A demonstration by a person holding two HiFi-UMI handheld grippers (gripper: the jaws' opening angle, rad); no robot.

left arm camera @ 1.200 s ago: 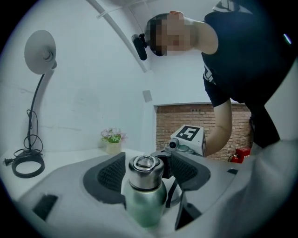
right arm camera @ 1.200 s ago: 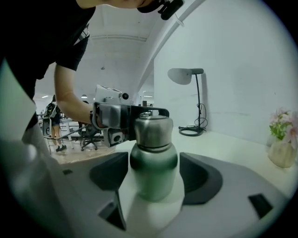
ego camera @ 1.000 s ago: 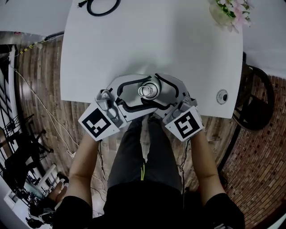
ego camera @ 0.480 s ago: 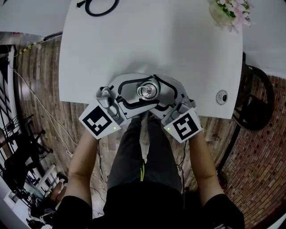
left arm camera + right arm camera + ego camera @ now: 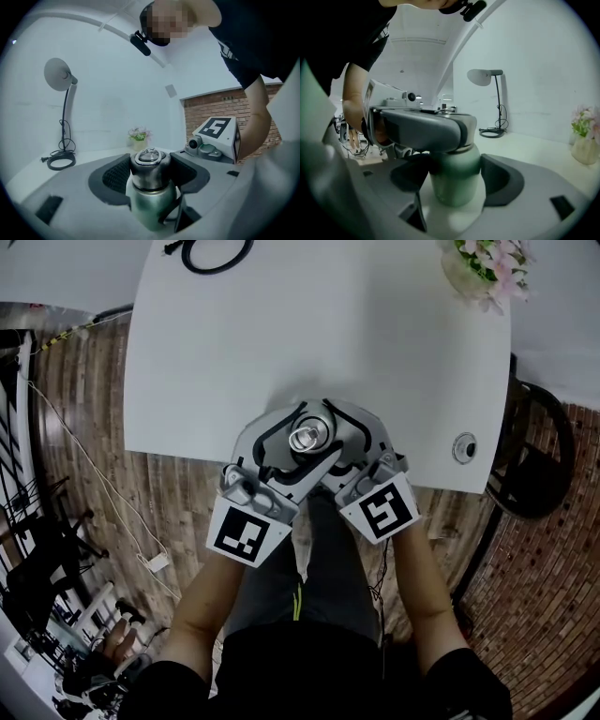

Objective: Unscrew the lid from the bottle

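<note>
A green bottle (image 5: 457,183) stands on the white table (image 5: 281,334) near its front edge. It has a metal lid (image 5: 150,166) with a ring on top, seen from above in the head view as the lid (image 5: 307,433). My left gripper (image 5: 150,161) reaches in from the lower left, and its dark pads press on both sides of the lid. My right gripper (image 5: 457,178) comes from the lower right and is shut on the bottle's green body below the lid. The left gripper's upper jaw crosses the top of the right gripper view and hides the lid there.
A coiled black cable (image 5: 214,251) lies at the table's far edge by a lamp (image 5: 58,77). A flower pot (image 5: 478,263) stands at the far right corner. A small round object (image 5: 465,444) sits near the right front edge, and a dark chair (image 5: 534,456) stands beyond it.
The left gripper has swung anticlockwise round the bottle with the lid between its pads; its marker cube moved right and towards the person. The right gripper has barely moved.
</note>
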